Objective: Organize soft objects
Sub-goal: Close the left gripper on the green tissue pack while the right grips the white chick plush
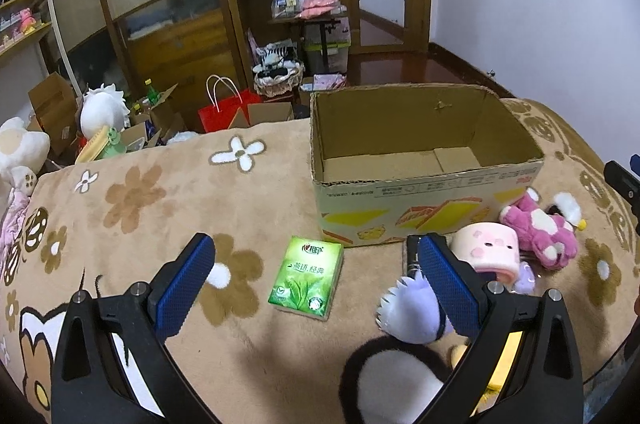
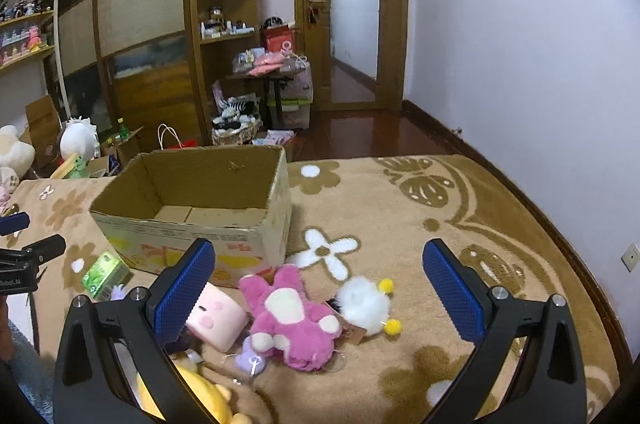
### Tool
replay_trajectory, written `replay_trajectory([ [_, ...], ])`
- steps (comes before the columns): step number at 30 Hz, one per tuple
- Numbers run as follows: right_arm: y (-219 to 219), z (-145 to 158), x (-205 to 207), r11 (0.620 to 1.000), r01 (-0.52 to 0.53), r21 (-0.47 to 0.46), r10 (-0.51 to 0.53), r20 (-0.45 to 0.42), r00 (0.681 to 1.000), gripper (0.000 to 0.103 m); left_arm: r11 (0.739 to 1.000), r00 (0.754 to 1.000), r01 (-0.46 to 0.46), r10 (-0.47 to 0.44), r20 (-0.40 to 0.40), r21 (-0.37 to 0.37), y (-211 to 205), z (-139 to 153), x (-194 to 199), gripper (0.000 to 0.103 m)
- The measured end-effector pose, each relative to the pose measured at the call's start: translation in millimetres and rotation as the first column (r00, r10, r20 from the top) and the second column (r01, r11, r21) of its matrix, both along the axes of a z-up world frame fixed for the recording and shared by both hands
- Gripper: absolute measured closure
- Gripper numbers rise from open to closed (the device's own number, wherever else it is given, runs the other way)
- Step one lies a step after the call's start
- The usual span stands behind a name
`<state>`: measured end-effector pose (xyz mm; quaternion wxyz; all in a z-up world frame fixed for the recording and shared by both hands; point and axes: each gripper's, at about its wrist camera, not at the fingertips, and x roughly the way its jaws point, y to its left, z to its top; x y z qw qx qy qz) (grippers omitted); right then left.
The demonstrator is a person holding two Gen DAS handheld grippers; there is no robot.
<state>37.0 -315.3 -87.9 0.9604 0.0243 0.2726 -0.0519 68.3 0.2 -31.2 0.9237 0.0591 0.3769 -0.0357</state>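
Note:
An open cardboard box [image 1: 424,179] stands on a brown flowered blanket; it also shows in the right wrist view [image 2: 192,224]. In front of it lie a green tissue pack [image 1: 308,278], a pink square plush [image 1: 490,252], a magenta bear plush [image 2: 294,320], a white fluffy plush with yellow balls [image 2: 366,306], a small lilac plush [image 2: 250,360] and a yellow plush [image 2: 192,396]. My left gripper [image 1: 316,284] is open above the tissue pack. My right gripper [image 2: 320,288] is open above the magenta bear. A black-and-white plush [image 1: 392,380] lies near the left gripper.
The blanket [image 2: 440,224] covers a bed whose far edge lies behind the box. Beyond it are wooden cabinets [image 1: 168,3], a red bag [image 1: 224,111], cardboard boxes and plush toys [image 1: 102,111] on the floor, and a door [image 2: 352,7].

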Motion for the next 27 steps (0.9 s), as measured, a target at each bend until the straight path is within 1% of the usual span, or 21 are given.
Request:
replay_trajectory([
  [5, -12, -14, 16, 0.999, 0.025, 0.021, -0.024, -0.050, 0.998, 0.000, 1.000, 0.999, -0.007, 0.007, -0.052, 0.001, 2, -14, 21, 0.002],
  [10, -20, -31, 32, 0.999, 0.031, 0.035, -0.028, -0.106, 0.994, 0.000, 0.999, 0.993, -0.036, 0.036, -0.111, 0.003, 10, -31, 40, 0.002],
  [13, -25, -42, 42, 0.998, 0.034, 0.055, -0.027, -0.138, 0.990, 0.000, 0.999, 0.986, -0.052, 0.049, -0.159, -0.015, 17, -44, 49, 0.003],
  [18, -34, -62, 57, 0.995, 0.053, 0.079, -0.036, -0.197, 0.980, 0.000, 0.998, 0.973, -0.066, 0.063, -0.224, -0.006, 21, -66, 62, 0.002],
  [20, -38, -70, 63, 0.993, 0.066, 0.098, -0.043, -0.223, 0.974, 0.000, 0.998, 0.964, -0.069, 0.068, -0.258, 0.004, 22, -78, 68, 0.002],
  [24, -46, -86, 74, 0.988, 0.089, 0.130, -0.052, -0.266, 0.963, 0.000, 0.997, 0.950, -0.072, 0.072, -0.302, 0.013, 21, -94, 76, 0.002],
  [27, -50, -95, 79, 0.984, 0.096, 0.153, -0.049, -0.286, 0.957, 0.004, 0.997, 0.941, -0.075, 0.079, -0.330, 0.025, 21, -105, 82, 0.003],
])
